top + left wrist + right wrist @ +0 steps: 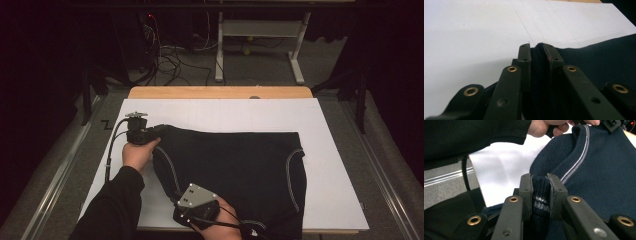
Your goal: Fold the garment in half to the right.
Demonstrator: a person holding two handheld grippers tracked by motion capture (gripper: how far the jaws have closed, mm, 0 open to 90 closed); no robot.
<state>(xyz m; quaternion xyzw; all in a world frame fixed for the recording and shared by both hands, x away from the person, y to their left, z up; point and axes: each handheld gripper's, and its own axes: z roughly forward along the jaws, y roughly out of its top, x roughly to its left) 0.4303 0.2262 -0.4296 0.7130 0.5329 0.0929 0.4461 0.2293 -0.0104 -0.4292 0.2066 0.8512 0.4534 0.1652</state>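
Note:
A dark navy knitted garment [240, 165] with pale grey seam stripes lies spread on the white sheet [330, 150] over the table. My left gripper [155, 131] is shut on the garment's far left corner, and dark fabric [539, 62] is pinched between its jaws. My right gripper [182, 202] is shut on the near left edge, with a fold of striped knit [540, 195] clamped between its jaws. A person's hand holds each gripper. The garment's near edge hangs over the table's front.
The wooden table edge [220, 92] shows beyond the sheet. Behind it stand a white desk frame [260, 30] and tangled cables [170, 60] on the floor. Bare white sheet lies to the right of the garment and along the far side. Metal rails [55, 175] flank the table.

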